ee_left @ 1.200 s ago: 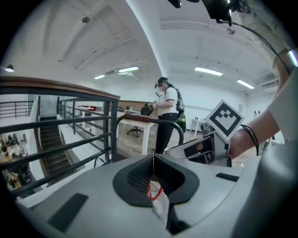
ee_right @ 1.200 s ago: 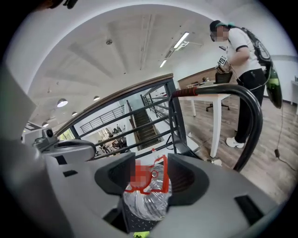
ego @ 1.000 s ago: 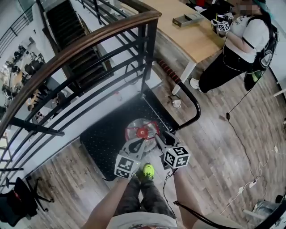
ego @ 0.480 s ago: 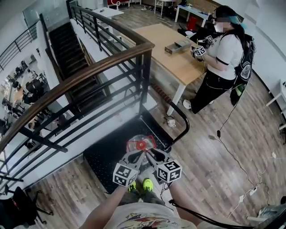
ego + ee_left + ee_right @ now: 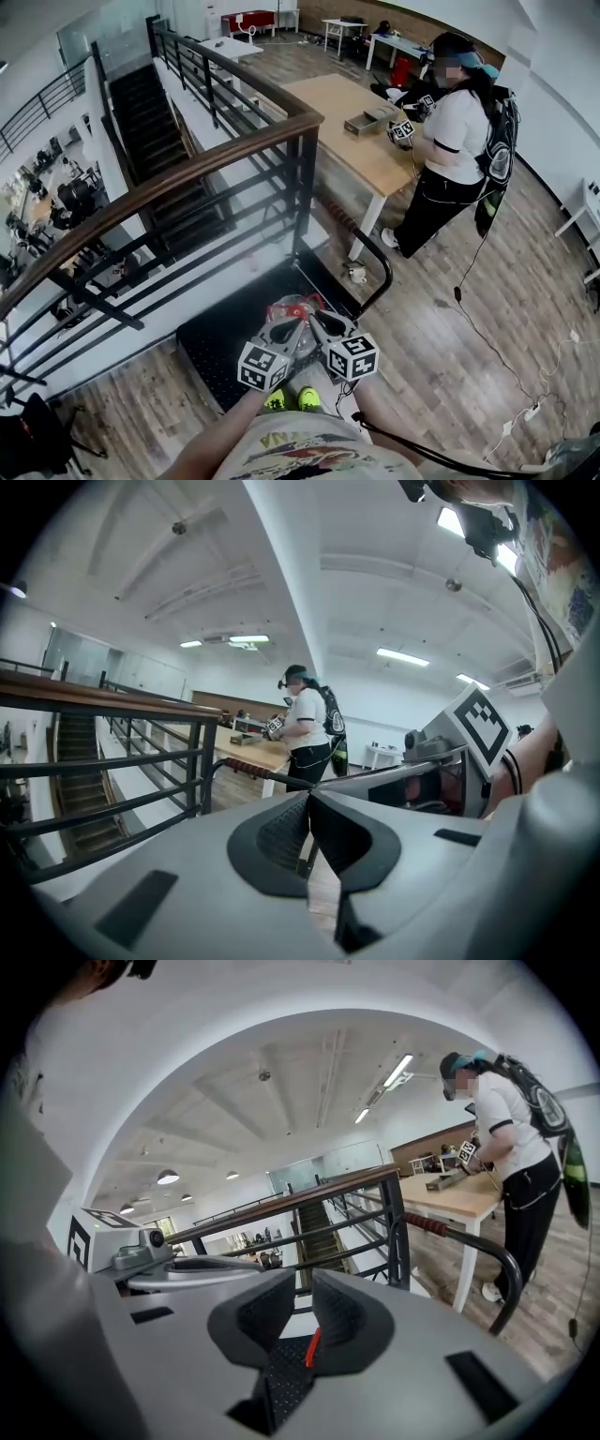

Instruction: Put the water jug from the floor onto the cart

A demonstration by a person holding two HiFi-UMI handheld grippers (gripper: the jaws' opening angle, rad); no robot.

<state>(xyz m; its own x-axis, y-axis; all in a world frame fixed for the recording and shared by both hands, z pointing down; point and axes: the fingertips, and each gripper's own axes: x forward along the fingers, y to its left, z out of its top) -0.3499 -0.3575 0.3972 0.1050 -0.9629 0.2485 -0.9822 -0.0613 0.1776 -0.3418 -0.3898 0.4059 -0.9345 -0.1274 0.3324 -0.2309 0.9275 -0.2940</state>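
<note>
Water jug (image 5: 294, 307), red cap up, is parked on the black cart (image 5: 211, 339) deck, just past and below both gripper tips, touched by neither. Left gripper (image 5: 309, 799) is held with its jaws pressed fully together, nothing caught between them. Right gripper (image 5: 298, 1290) has just been closing; a thin gap is left, with nothing gripped, and only deck and a red sliver are seen through it. Both forearms (image 5: 217, 433) are stretched forward side by side, tips angled toward each other and pointed slightly down.
</note>
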